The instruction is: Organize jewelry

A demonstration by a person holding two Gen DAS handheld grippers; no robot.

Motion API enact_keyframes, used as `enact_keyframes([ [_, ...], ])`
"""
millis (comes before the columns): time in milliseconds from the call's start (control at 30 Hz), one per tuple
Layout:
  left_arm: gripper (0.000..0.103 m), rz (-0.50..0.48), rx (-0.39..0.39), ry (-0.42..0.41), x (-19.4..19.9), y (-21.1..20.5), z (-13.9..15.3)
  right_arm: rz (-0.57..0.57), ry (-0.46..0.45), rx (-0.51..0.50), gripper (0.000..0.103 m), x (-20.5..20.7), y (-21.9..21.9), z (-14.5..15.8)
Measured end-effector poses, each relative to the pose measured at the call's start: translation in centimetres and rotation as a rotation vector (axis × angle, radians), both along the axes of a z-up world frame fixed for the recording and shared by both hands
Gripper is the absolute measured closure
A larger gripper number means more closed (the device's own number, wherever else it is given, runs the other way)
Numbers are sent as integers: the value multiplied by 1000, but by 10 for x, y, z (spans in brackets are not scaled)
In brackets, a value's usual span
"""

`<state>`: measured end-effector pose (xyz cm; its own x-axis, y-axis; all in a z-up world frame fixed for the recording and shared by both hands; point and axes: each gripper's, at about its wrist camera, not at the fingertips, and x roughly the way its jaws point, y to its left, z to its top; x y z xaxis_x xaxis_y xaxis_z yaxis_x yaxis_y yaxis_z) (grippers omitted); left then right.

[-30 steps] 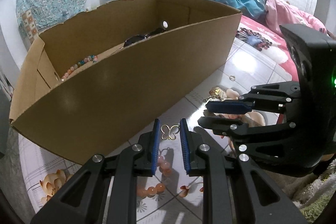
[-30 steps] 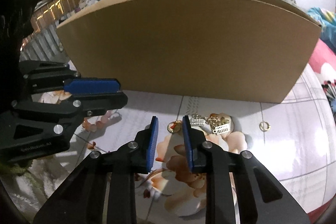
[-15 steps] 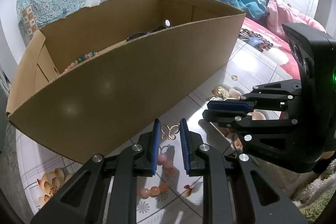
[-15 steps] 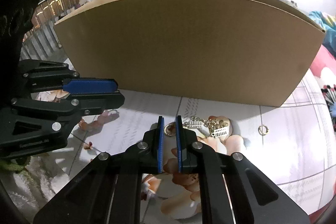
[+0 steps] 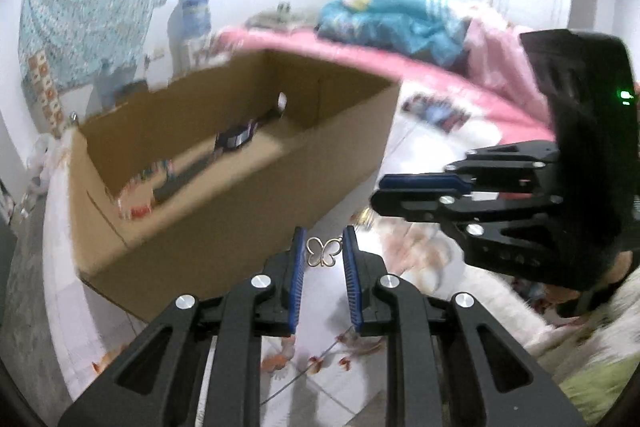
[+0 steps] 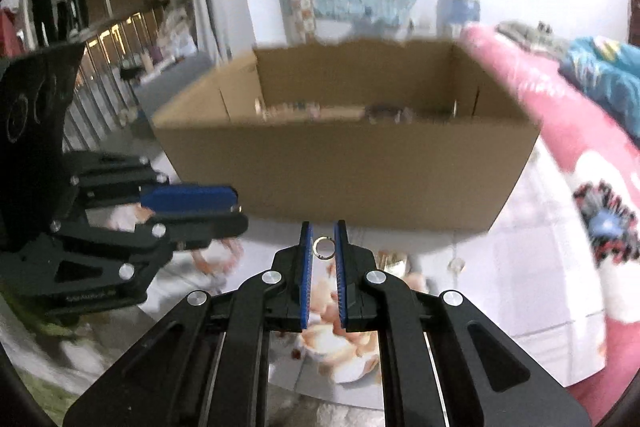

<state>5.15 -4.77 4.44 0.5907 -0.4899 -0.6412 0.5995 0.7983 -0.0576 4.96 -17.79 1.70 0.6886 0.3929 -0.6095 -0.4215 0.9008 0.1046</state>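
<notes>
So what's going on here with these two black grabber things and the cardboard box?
A person is tidying jewelry into the box, holding a two-finger grabber in each hand. The left gripper pinches a gold butterfly charm; the right gripper, whose jaws have just been closing, clamps a small ring. Both pieces are held up in front of the box, not yet in it. Some beads and a dark piece, blurred, already lie inside, and more jewelry remains on the floor.

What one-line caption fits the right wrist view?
Right gripper pinching a small gold ring between its blue pads, lifted before the open cardboard box, left gripper alongside.
</notes>
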Motion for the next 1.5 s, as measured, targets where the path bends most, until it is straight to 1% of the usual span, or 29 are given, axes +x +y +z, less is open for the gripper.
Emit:
enact_keyframes([
  [33,85,-1,-11,-23,-1,2,10,7,-32,22,94,-1,-2,13],
  [133,85,16,-19,-87,0,6,36,35,-99,70,94,6,0,39],
  [233,85,59,-14,-132,10,13,50,73,-109,124,94,27,7,48],
  [300,85,99,14,-141,23,19,53,93,-93,138,94,45,12,46],
  [367,85,146,49,-118,42,24,48,111,-45,152,94,64,20,40],
  [433,85,171,71,-88,57,28,40,124,6,172,94,80,25,31],
  [500,85,199,106,-55,72,32,29,124,53,151,94,97,35,22],
  [633,84,219,137,1,94,35,12,122,87,153,93,107,45,17],
  [667,84,227,147,11,97,35,8,119,90,154,92,105,45,18],
  [700,84,229,150,19,98,35,6,120,93,154,89,105,44,19],
  [767,82,230,142,35,103,36,3,109,93,163,87,106,40,20],
  [833,75,236,133,34,103,38,3,98,92,185,80,106,32,22],
  [900,72,238,114,26,103,40,6,81,90,214,79,106,22,26],
  [1033,72,265,90,-2,105,46,14,40,67,253,79,103,0,37],
  [1267,72,311,16,-92,92,63,42,-21,9,306,79,87,-35,53],
  [1500,72,293,-45,-120,74,67,58,-66,-22,376,79,69,-66,65],
])
